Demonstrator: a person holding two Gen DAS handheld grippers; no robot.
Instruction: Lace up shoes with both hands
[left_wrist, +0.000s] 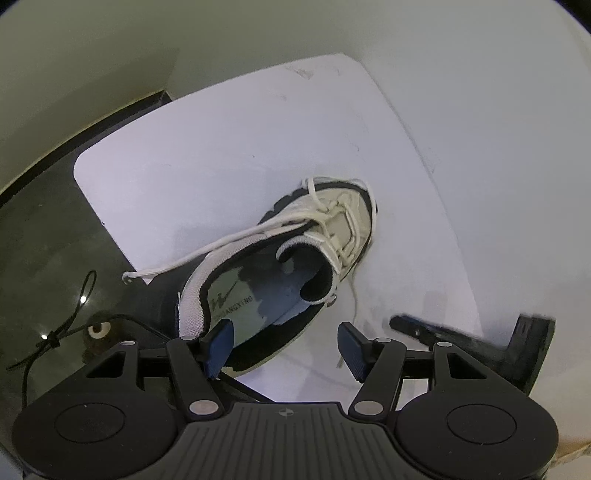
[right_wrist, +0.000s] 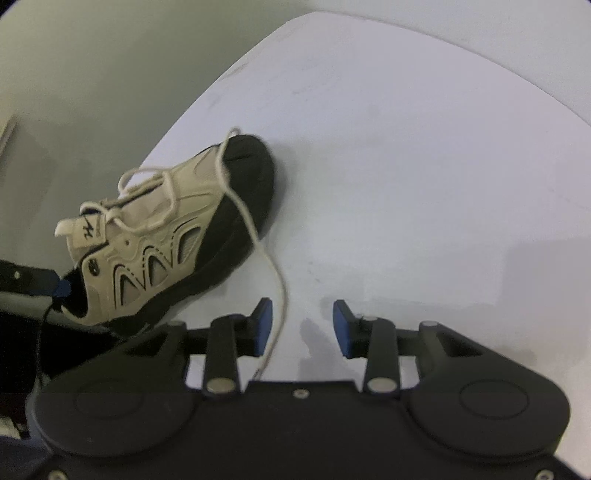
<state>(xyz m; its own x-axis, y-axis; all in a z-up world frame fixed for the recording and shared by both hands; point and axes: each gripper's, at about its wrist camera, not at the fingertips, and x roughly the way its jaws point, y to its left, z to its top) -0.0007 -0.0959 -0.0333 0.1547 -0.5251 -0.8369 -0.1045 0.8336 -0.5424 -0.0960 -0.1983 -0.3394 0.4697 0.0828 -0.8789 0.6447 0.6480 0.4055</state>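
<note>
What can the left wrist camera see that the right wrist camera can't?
Only the left view looks down into the shoe's opening, at the printed insole, and shows one lace end trailing off the white board onto the dark floor. Only the right view shows the shoe's patterned side and a lace running between the right tongs, which are open. Both show the same beige shoe on the board.

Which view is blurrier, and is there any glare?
Right wrist view: softer all over, sneaker and lace smeared. Left wrist view: sneaker sharp, only the right tongs at its edge streaked; small glints on the dark floor. Both bow the table edge.
</note>
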